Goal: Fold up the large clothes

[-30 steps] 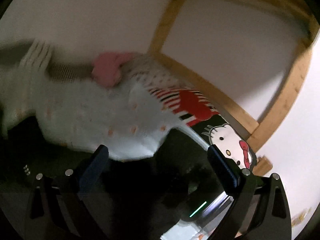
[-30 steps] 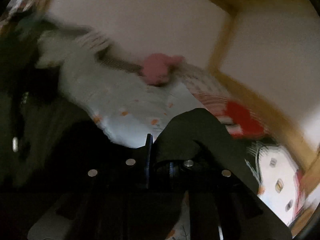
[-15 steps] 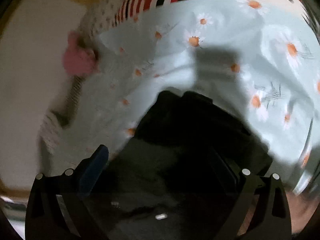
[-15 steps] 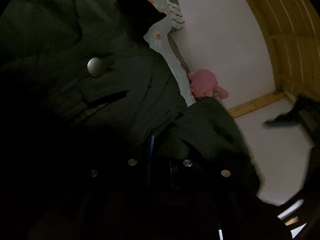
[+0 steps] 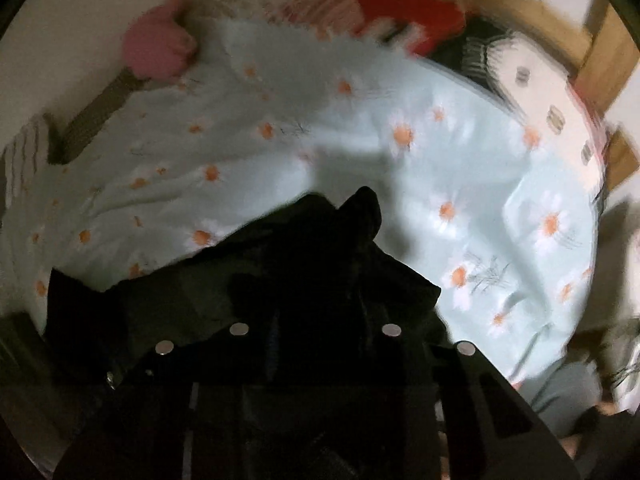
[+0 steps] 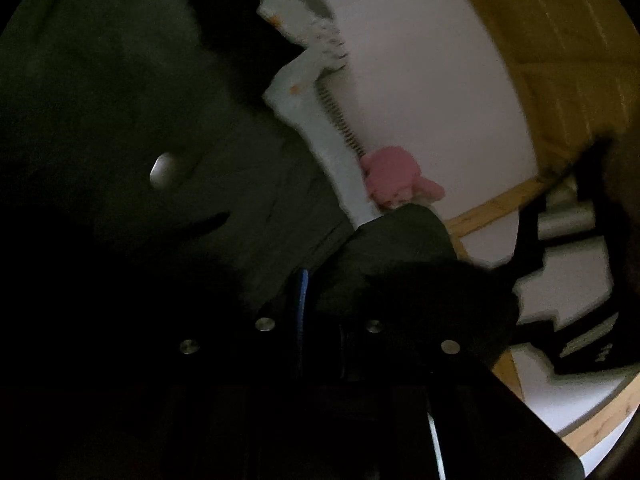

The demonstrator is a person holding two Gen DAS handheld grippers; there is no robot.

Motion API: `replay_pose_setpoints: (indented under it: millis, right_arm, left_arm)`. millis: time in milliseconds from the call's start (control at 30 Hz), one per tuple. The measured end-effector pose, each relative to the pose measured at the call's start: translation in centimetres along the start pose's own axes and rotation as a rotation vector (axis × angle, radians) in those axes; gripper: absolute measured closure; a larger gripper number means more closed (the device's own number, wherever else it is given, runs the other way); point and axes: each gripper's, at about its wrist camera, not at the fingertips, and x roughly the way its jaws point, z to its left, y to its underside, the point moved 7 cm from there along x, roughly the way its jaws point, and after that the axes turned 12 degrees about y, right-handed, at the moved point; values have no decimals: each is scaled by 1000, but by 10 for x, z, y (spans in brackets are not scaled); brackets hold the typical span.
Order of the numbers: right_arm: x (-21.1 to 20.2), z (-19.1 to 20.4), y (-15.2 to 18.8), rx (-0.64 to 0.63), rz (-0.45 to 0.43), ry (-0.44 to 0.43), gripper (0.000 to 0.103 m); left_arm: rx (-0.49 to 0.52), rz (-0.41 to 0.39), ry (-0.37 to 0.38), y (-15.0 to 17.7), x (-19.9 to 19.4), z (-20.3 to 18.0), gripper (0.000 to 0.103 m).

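Altogether one dark garment [image 5: 248, 304], one pale daisy-print bedsheet [image 5: 400, 168], one pink plush toy [image 5: 158, 50] and two grippers show. Pointing steeply down over the bed, the left gripper [image 5: 316, 320] is closing its jaws with a bunched fold of the garment between them, the rest spilling left across the sheet. Nearly level, the right gripper [image 6: 316, 292] has its jaws clamped tight on another edge of the same garment [image 6: 120, 100], which fills the left of its view, one metal snap [image 6: 162, 168] showing.

Dim room: white wall [image 6: 420, 80], wooden bed frame [image 5: 600, 52], daisy-print bedsheet [image 5: 420, 168]
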Motion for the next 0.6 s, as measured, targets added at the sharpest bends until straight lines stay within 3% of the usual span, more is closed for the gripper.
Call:
replay_pose_setpoints:
  millis: [167,333,433,600]
  right_arm:
    - [-24,-30,-17,133,-55,-12,91]
    - [-78,-43,-52,216,-134,-43,91]
    - [-104,-18,-84,189,-156,-52,91]
    - [-140,62,-130,77,-145,-160,91]
  left_arm:
    - [-78,-191,108,30,-90,22,78]
    - [-114,-287,122,86,-160,51,78]
    - [-151,-302,76,129,-183,81,78]
    - [-331,-284,14,212,-166,172,75]
